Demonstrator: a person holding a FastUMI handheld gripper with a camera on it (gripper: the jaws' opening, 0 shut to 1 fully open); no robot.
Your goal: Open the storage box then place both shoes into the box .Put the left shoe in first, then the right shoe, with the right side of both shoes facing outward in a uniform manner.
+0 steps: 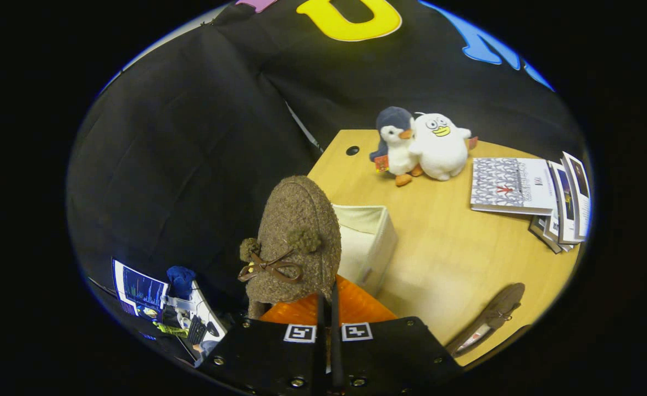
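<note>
**One shoe in my grip, above the open box**

My gripper (327,308) is clenched on the brown shoe (296,242): my two fingers stand almost together with only a thin part of the shoe pinched between them, probably its rear edge or collar, though the exact spot is hidden behind my own body. The shoe hangs off the table with its toe pointing away from me and its bow and two pompoms facing up at me.

Just beyond it and a little to the right stands the storage box (370,242), pale, fabric-sided and already open at the top. It sits at the near left part of the wooden table (444,253). The second shoe (491,319) lies flat on the table, near and well to the right, apart from the box.

I judge this shoe light and soft: a fuzzy woven upper that gives under pressure, with a stiffer sole. A thin pinch like mine lets it swing, so I would lower it slowly. The bow is no place to hold; the heel rim or sole edge is firmer. The box walls look floppy too, so a nudge could push them in or shift the box.

At the far side of the table sit two plush toys (422,146), with a fan of booklets (532,190) far right.
</note>
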